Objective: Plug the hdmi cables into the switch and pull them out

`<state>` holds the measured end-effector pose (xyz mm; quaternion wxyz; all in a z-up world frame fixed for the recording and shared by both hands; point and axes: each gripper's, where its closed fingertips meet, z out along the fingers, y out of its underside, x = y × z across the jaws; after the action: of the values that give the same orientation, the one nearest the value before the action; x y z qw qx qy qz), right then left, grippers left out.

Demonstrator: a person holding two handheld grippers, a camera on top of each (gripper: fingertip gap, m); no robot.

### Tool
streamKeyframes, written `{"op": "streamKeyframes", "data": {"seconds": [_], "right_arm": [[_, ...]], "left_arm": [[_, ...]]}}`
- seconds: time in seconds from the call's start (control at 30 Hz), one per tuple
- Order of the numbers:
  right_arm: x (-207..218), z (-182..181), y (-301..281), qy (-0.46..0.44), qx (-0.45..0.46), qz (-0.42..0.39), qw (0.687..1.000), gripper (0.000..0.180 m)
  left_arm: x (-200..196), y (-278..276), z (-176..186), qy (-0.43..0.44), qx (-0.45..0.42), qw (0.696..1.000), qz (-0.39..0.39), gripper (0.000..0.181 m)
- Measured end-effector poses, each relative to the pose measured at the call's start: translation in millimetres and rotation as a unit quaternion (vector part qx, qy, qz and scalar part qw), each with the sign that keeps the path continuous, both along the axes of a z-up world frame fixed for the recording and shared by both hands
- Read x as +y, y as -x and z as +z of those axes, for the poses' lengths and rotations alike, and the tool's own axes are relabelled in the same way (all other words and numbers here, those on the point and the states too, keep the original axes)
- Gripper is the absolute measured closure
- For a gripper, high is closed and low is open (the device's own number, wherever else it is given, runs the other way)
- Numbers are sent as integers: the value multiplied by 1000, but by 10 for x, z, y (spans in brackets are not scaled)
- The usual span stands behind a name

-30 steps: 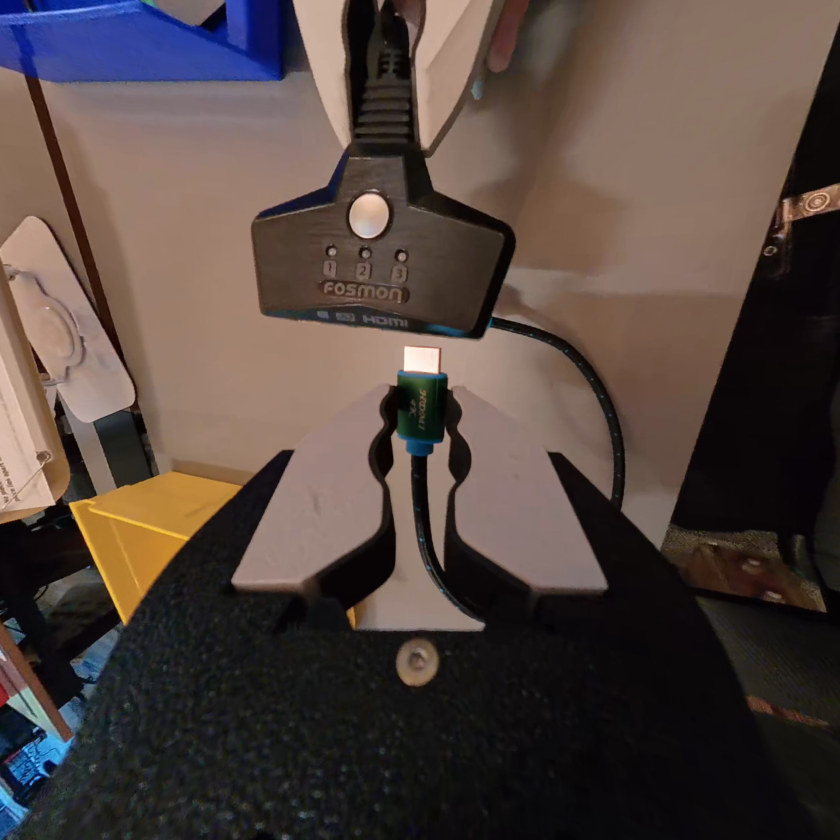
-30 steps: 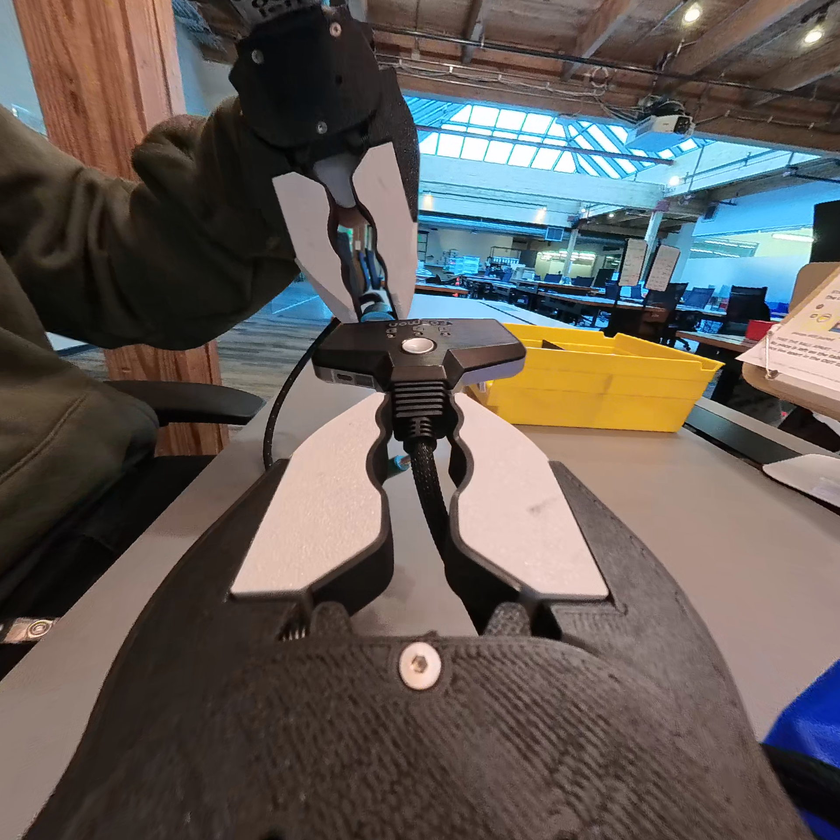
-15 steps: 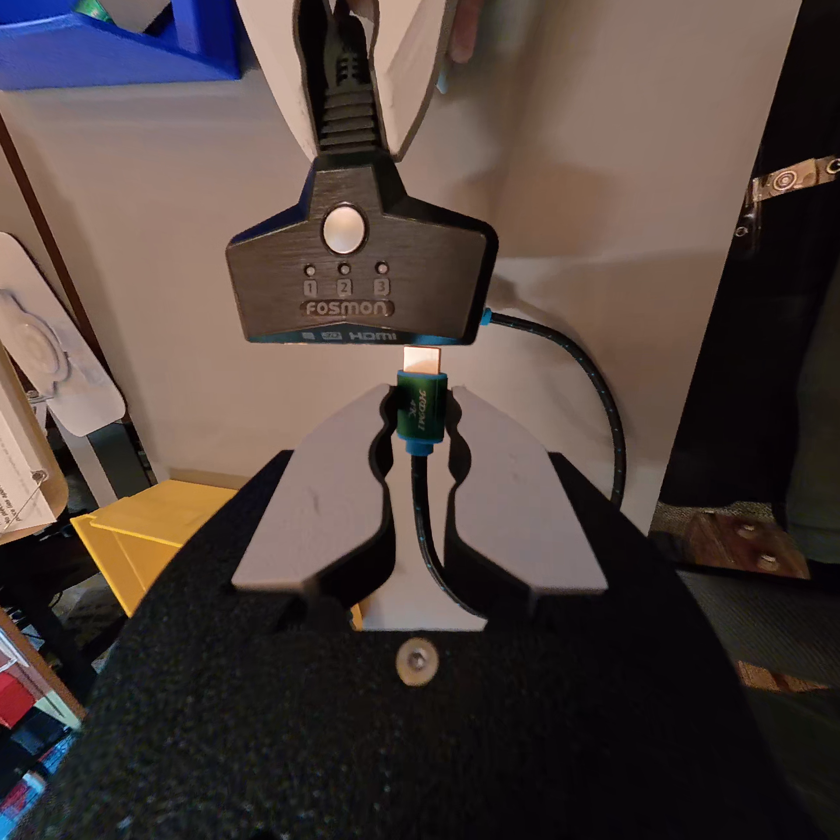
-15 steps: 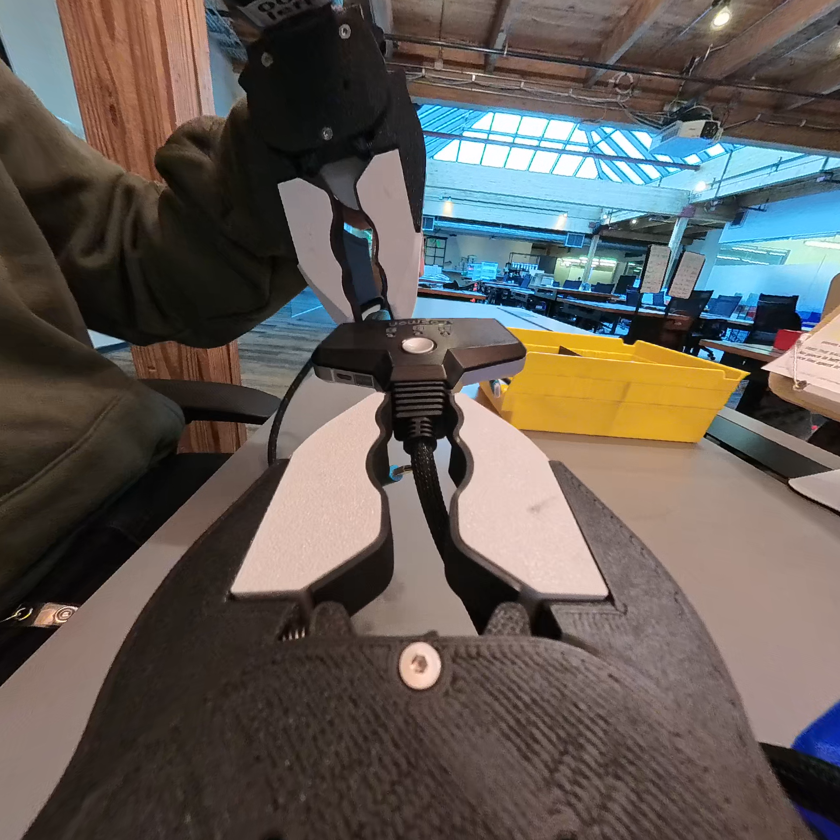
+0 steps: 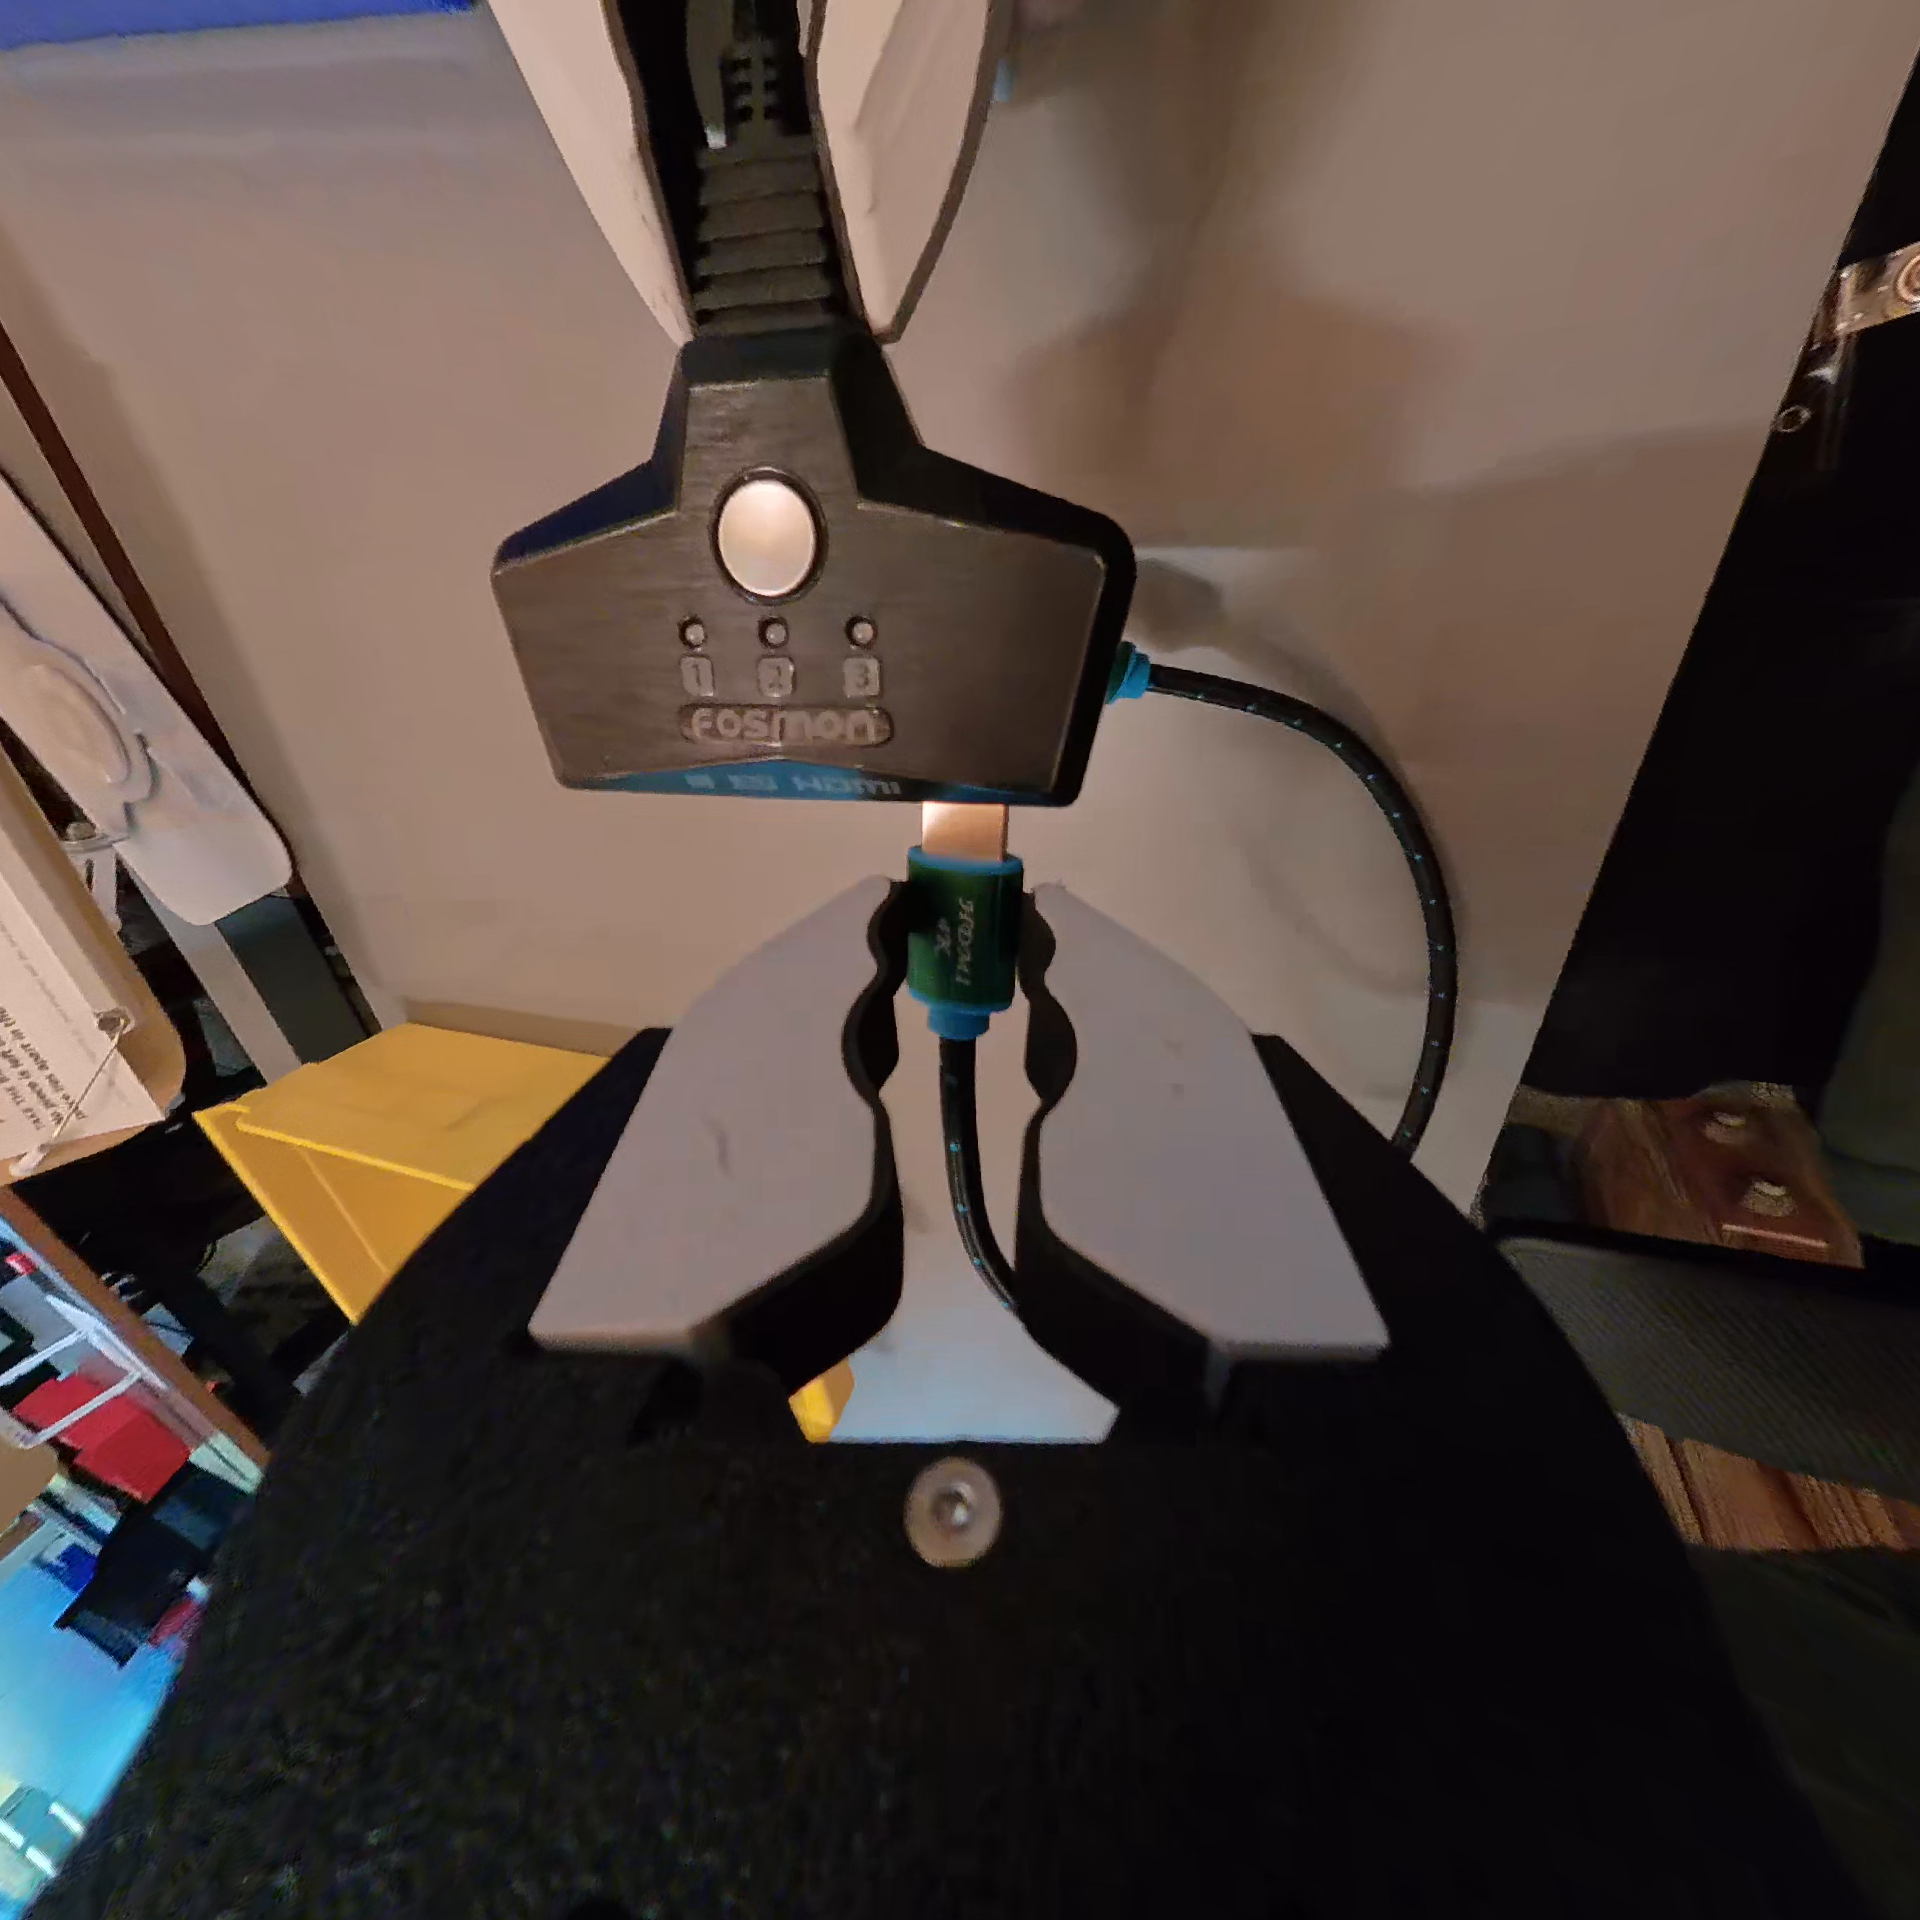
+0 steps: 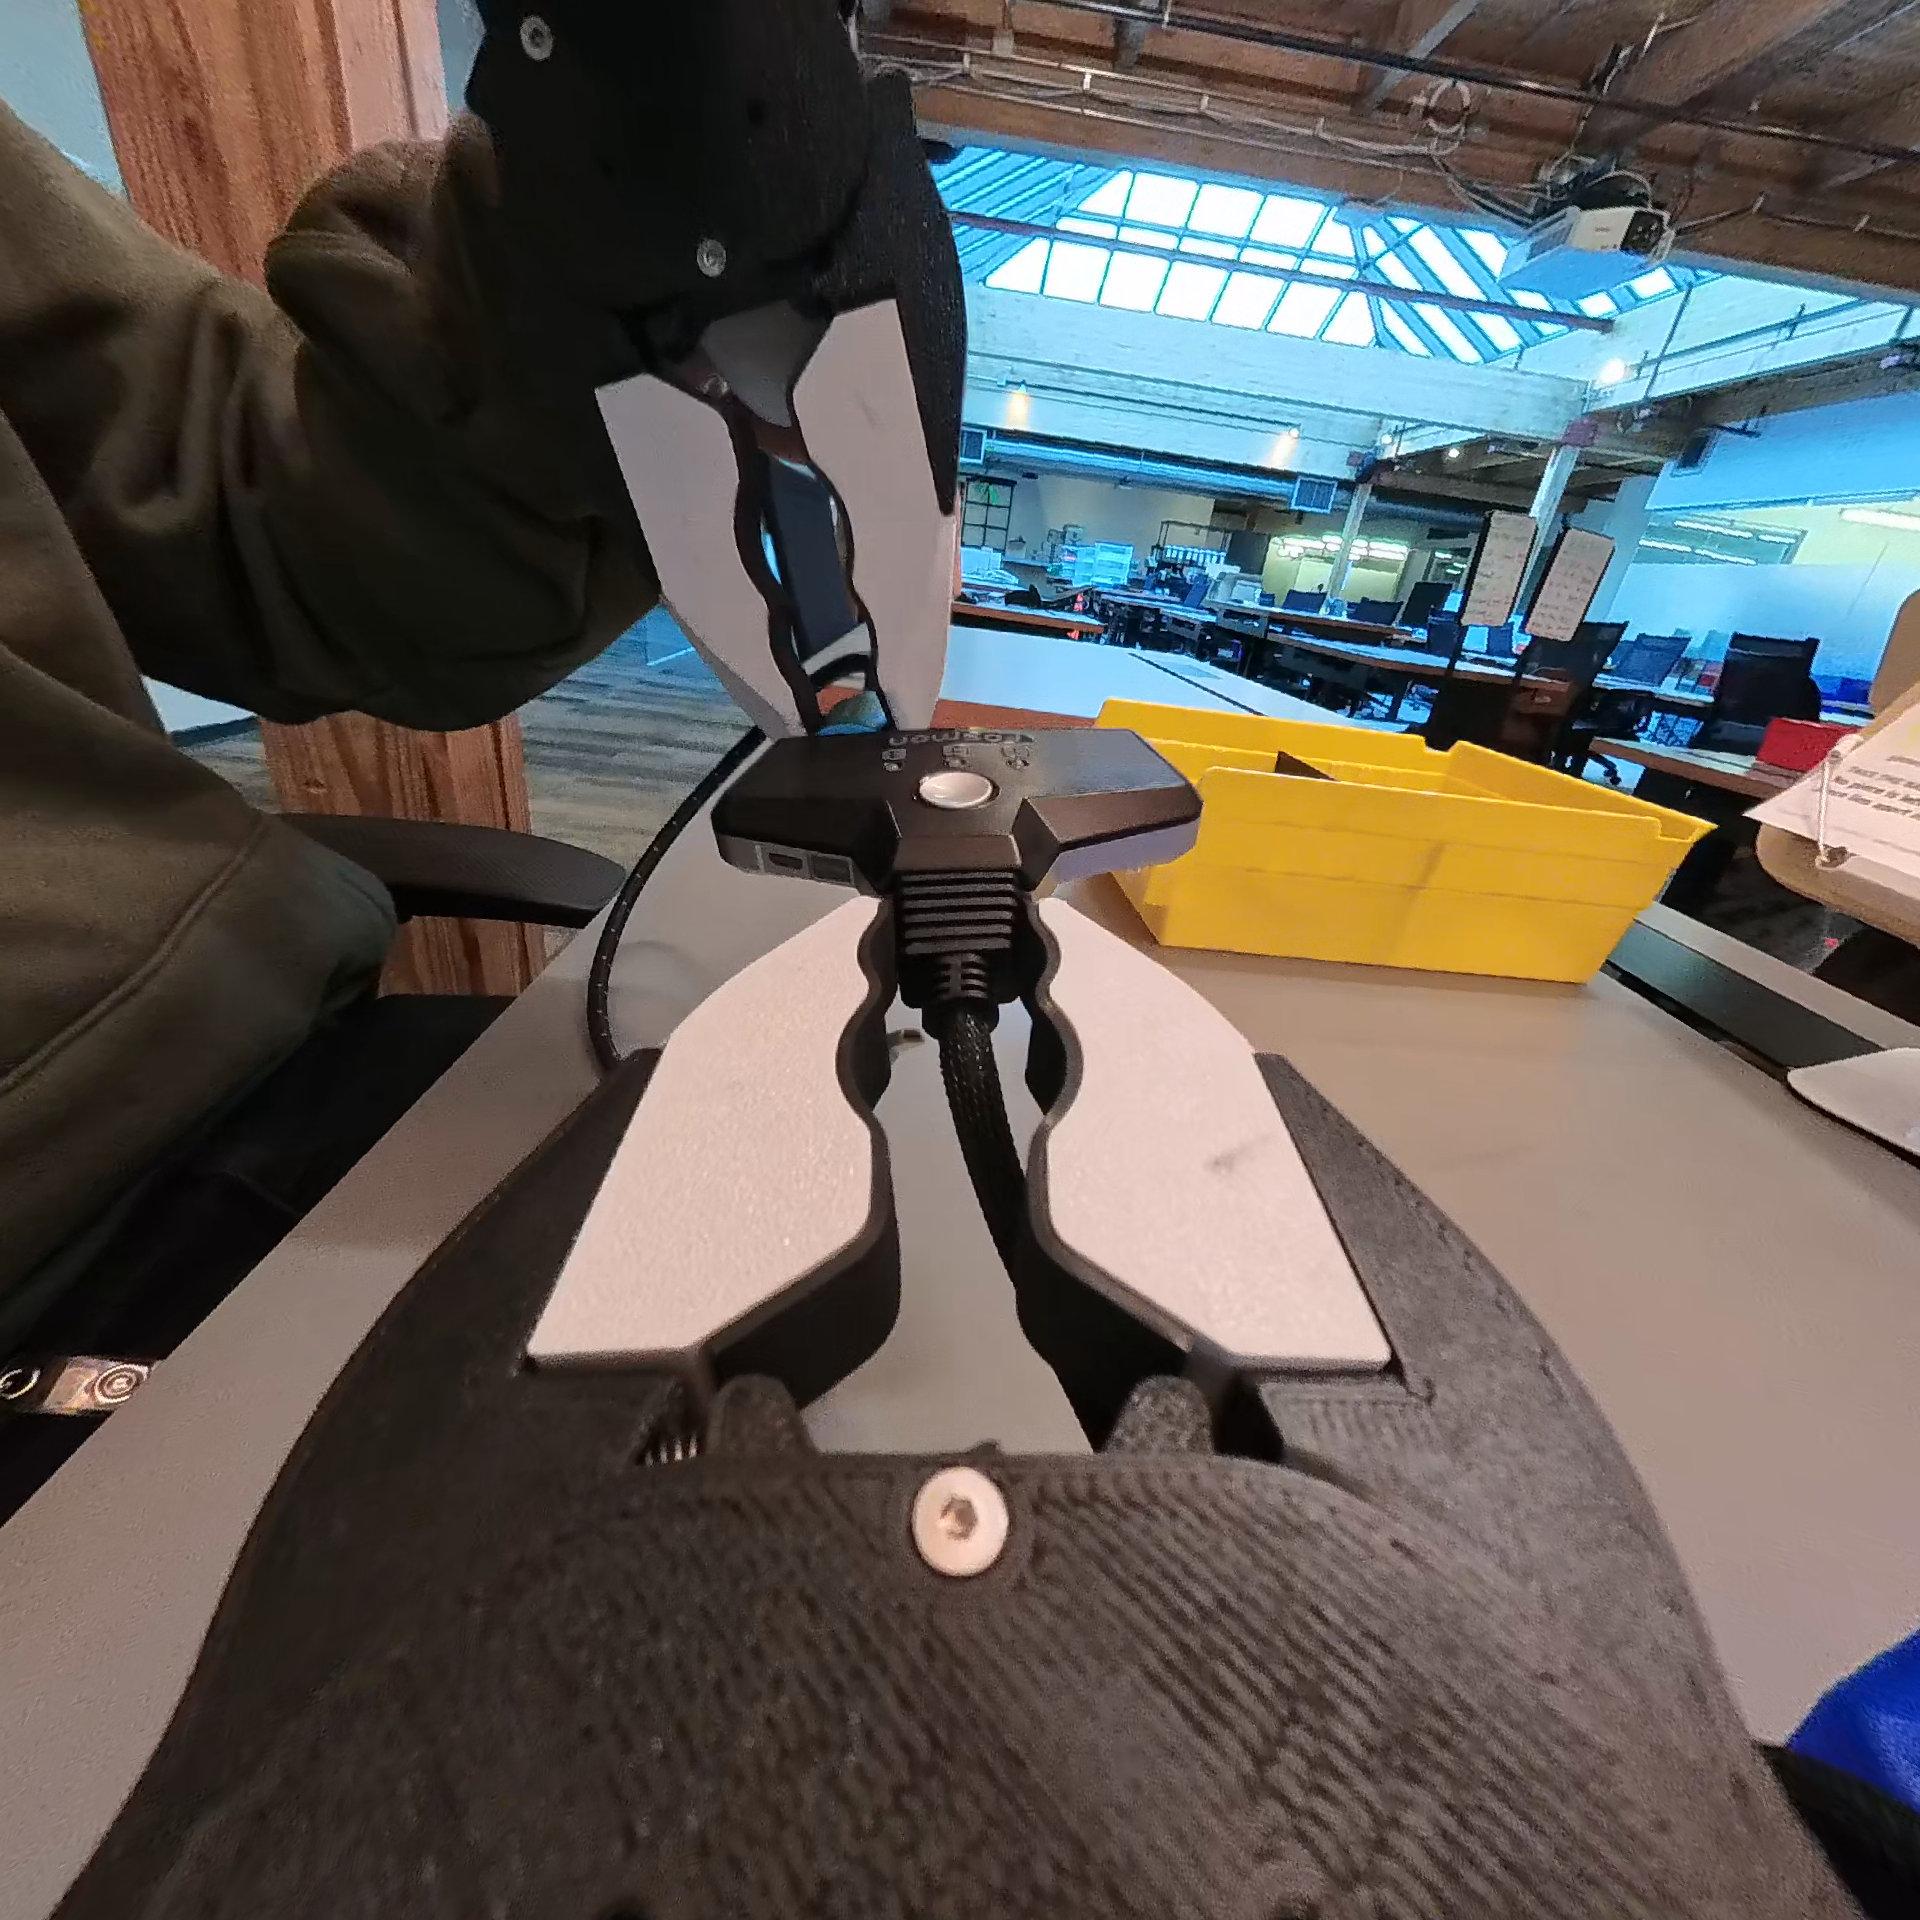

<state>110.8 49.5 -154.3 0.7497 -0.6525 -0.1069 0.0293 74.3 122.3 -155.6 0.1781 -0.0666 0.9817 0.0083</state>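
Note:
My left gripper (image 5: 961, 894) is shut on a green HDMI plug (image 5: 961, 940) with a braided black cable. The plug's metal tip (image 5: 964, 829) touches the front edge of the black HDMI switch (image 5: 810, 644), right of centre. A second braided cable (image 5: 1382, 842) is plugged into the switch's right side. My right gripper (image 6: 956, 914) is shut on the ribbed strain relief (image 6: 958, 914) of the switch (image 6: 956, 795) and holds it above the grey table (image 6: 1558, 1143). The left gripper (image 6: 847, 707) shows there behind the switch, pointing down.
A yellow bin (image 6: 1392, 862) stands on the table behind the switch, and shows in the left wrist view (image 5: 395, 1132). A person's dark green sleeve (image 6: 260, 499) fills the left. A white card (image 6: 1860, 1096) lies at the table's right edge. A wooden post (image 6: 343, 748) stands at left.
The switch and the green plug have come together: the gap under the switch's front edge has closed and the metal tip now meets it. The switch sits larger and more central.

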Motion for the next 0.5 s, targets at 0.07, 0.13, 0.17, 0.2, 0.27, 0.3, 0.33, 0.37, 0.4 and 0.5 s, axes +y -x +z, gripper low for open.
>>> {"op": "streamKeyframes", "data": {"seconds": [0.07, 0.13, 0.17, 0.2, 0.27, 0.3, 0.33, 0.37, 0.4, 0.5], "right_arm": [[-10, 5, 9, -2, -1, 4, 1000, 157], [-16, 13, 9, -5, 1, 6, 1000, 157], [-17, 15, 10, -6, 0, 5, 1000, 157], [-10, 12, 6, -5, -2, 1, 1000, 157], [16, -10, 9, 3, -9, -6, 1000, 157], [24, -16, 6, 6, -10, -9, 1000, 157], [31, -22, 2, 9, -10, -11, 1000, 157], [33, -27, 6, 11, -11, -10, 1000, 157], [33, -30, 15, 12, -13, -7, 1000, 157], [39, -34, 13, 14, -14, -10, 1000, 157]], "left_arm": [[-5, 2, -16, -2, 1, 1000, 0, 162], [-19, 6, 3, 9, 3, 1000, 5, 162], [-27, 10, 19, 14, 3, 1000, 7, 162], [-24, 8, 33, 15, 2, 1000, 9, 162], [1, 10, 28, 3, 3, 1000, 10, 162], [15, 6, 13, -6, 3, 1000, 11, 162], [30, -3, -5, -16, 2, 1000, 12, 162], [38, 1, -27, -24, 5, 1000, 9, 162], [43, 6, -42, -32, 8, 999, 7, 162], [53, 0, -46, -42, 7, 999, 9, 162]]}}
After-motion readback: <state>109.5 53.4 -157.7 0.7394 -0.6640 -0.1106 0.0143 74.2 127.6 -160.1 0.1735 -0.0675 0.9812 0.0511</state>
